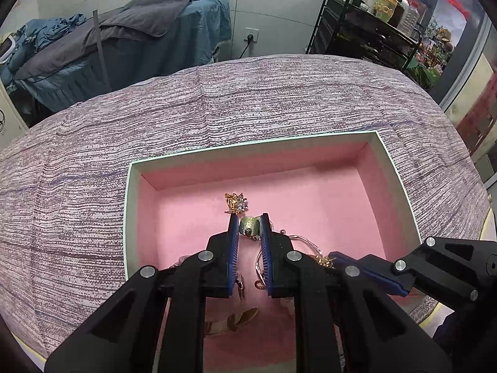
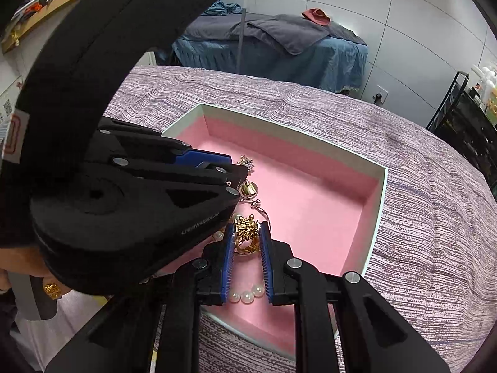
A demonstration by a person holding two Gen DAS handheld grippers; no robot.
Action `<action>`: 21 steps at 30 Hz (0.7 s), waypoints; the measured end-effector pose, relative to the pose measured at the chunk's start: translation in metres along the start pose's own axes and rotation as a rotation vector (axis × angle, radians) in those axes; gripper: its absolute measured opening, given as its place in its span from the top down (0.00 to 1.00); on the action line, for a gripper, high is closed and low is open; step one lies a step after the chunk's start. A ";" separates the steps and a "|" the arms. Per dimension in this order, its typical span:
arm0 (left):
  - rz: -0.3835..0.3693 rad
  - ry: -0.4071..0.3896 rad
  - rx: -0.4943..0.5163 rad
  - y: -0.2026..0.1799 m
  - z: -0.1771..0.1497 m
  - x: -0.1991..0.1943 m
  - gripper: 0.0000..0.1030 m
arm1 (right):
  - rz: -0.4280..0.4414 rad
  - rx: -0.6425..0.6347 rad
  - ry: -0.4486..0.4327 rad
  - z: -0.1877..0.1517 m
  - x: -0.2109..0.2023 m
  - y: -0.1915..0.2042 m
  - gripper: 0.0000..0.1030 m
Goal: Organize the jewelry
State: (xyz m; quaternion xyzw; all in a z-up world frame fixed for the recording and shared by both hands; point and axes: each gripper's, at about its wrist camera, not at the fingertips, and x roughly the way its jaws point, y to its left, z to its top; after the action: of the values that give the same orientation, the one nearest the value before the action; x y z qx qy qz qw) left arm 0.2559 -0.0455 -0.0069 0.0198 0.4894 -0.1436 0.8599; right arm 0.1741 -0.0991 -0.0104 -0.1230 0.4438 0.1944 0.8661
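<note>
Striped mauve cloth covers the counter (image 1: 248, 108); a bed draped in blue and grey sits in the upper left of the left wrist view, a black shelf rack with bottles upper right.

Pink-lined box (image 1: 397, 180) lies open at centre frame. Judged progress: several pieces already lie inside, namely a crystal-and-gold brooch (image 1: 236, 202) near mid-floor, a silver wire hoop (image 1: 306, 242) lower right, and pearls (image 2: 247, 295) at the bottom edge of the right wrist view. No jewelry shows on the bare cloth, so the task looks well advanced; what is left appears to be setting down the two pieces in hand.

Left gripper (image 1: 248, 230): fingers narrow, closed on a small gold bell (image 1: 248, 226), which sits right at the fingertips, over the box floor just below the brooch in the frame. In the right wrist view the bell hangs below the tips.

Right gripper (image 2: 247, 236): fingers narrow, pinching a gold leaf ornament (image 2: 246, 233) between the tips, above the near part of the box, pearls lower in the frame between the finger bases. Whether either piece touches the lining, I cannot tell.
</note>
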 end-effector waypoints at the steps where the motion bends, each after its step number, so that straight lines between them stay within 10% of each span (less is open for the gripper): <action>1: 0.003 0.000 0.004 -0.001 0.001 0.001 0.86 | -0.001 0.002 0.002 0.000 0.001 0.000 0.85; 12: 0.034 -0.027 0.037 -0.004 0.002 0.001 0.86 | 0.009 0.011 -0.013 -0.001 0.005 -0.002 0.85; 17: 0.042 -0.053 0.034 -0.001 0.003 -0.007 0.85 | 0.002 0.013 -0.036 -0.006 -0.004 0.001 0.69; 21: 0.048 -0.103 0.025 0.002 0.000 -0.023 0.53 | 0.005 0.027 -0.072 -0.009 -0.018 0.002 0.63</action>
State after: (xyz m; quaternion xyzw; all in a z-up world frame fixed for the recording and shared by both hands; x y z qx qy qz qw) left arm 0.2454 -0.0388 0.0121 0.0346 0.4420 -0.1298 0.8869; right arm 0.1573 -0.1051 -0.0015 -0.1031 0.4151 0.1950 0.8826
